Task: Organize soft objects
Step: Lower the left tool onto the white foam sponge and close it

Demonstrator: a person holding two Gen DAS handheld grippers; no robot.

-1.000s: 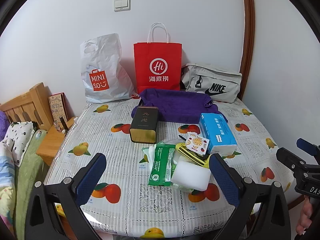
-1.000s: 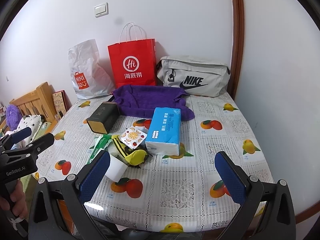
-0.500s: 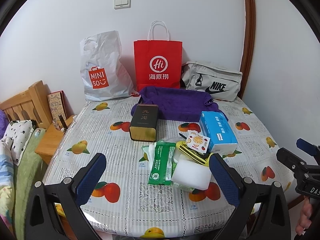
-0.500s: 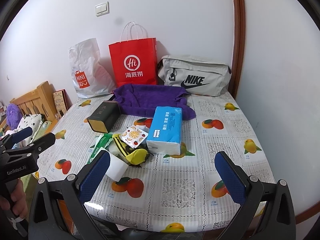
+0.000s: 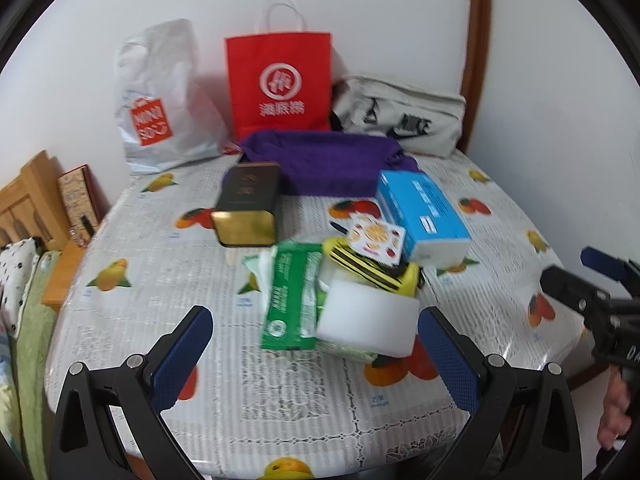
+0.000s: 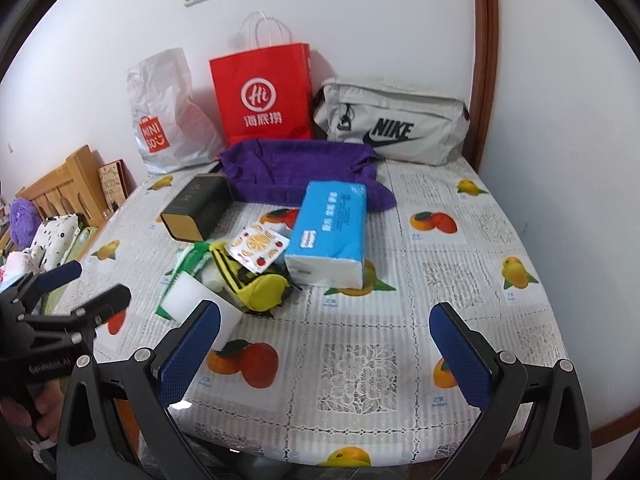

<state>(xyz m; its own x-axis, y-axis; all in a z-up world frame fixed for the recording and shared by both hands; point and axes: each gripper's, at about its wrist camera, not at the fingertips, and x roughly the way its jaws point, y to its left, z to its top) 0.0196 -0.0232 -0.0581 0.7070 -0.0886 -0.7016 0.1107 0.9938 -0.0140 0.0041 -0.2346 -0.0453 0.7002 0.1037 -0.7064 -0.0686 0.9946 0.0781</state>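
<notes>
White walls are seen behind a fruit-print table (image 6: pixel 360 364). Along its far edge a purple towel (image 6: pixel 292 168) is spread; a blue tissue pack (image 6: pixel 328 236) lies mid-table, with a white sponge (image 5: pixel 370 322) nearer the front edge. Both the left gripper (image 5: pixel 312 356) and right gripper (image 6: pixel 324 352) are held at the front edge, jaws released, grasping nothing.
</notes>
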